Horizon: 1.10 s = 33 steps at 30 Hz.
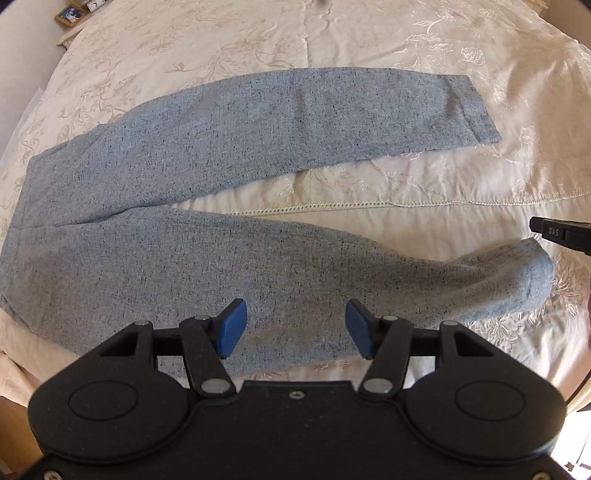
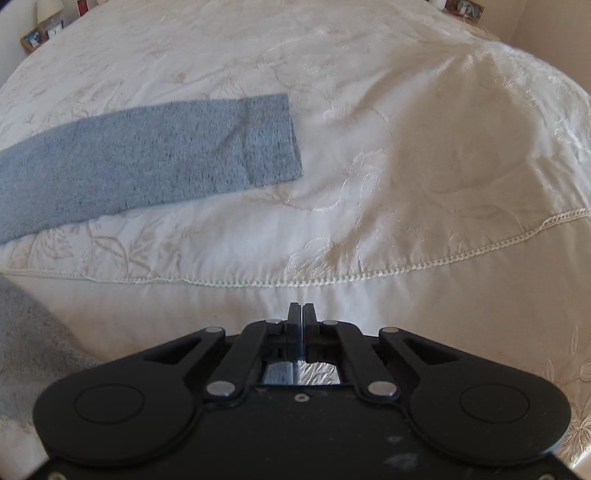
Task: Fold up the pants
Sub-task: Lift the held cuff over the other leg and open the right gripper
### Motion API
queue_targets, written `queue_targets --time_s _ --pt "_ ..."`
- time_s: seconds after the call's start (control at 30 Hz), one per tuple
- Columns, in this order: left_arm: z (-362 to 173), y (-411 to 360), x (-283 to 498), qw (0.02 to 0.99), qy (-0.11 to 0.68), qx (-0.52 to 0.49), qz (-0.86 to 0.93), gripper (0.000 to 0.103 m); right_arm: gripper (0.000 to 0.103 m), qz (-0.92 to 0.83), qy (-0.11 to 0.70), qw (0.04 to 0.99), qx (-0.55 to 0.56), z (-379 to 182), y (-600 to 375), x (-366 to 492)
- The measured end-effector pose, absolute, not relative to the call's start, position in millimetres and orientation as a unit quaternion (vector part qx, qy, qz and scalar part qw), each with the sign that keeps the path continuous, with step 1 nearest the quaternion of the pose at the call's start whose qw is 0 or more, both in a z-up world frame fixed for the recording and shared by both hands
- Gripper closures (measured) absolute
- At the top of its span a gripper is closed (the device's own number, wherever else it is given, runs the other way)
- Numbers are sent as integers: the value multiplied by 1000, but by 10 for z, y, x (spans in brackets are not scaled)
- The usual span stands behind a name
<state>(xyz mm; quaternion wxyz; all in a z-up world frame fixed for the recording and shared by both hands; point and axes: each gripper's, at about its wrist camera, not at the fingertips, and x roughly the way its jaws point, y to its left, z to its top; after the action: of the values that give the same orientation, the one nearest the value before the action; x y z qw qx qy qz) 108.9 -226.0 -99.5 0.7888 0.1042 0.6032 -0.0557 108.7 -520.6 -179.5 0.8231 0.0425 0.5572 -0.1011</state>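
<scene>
A cream bedspread (image 1: 369,29) with tone-on-tone embroidered flowers and vines is seen covering the whole work surface; it is lightly creased, and a band of openwork stitching (image 2: 369,278) is seen running across it from side to side. At the far left edge of the bed, small framed pictures (image 1: 70,14) are seen standing on a ledge, one of them in a light wooden frame, and a white lampshade (image 2: 50,7) is noted beside another frame (image 2: 33,38) in the right wrist view. A further framed picture (image 2: 463,7) is noted at the far right corner, its content too small to be made out.
</scene>
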Motion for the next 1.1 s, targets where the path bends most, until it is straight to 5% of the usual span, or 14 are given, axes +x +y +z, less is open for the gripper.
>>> queue_targets --time_s 0.17,0.47,0.5,0.57,0.87,1.1 --pt "-1108 -2264 1063 781 612 106 -60 40 76 -73 563 814 123 -1723 -5380 906" --pt "-1219 -2221 1239 790 601 111 -53 40 68 -37 616 774 140 -2024 -5287 985" --pt "-1230 -2209 1260 790 602 109 -52 41 69 -33 615 775 141 -2023 -5274 976" --pt "-1255 -2183 1304 789 603 103 -52 41 99 -19 623 769 140 -2034 -5253 964" --pt "-1326 -2246 1438 800 587 111 -56 41 100 -59 525 843 106 -1465 -5272 856" --pt "-1617 -2409 1626 803 580 122 -58 40 101 -81 511 852 78 -1532 -5297 1038"
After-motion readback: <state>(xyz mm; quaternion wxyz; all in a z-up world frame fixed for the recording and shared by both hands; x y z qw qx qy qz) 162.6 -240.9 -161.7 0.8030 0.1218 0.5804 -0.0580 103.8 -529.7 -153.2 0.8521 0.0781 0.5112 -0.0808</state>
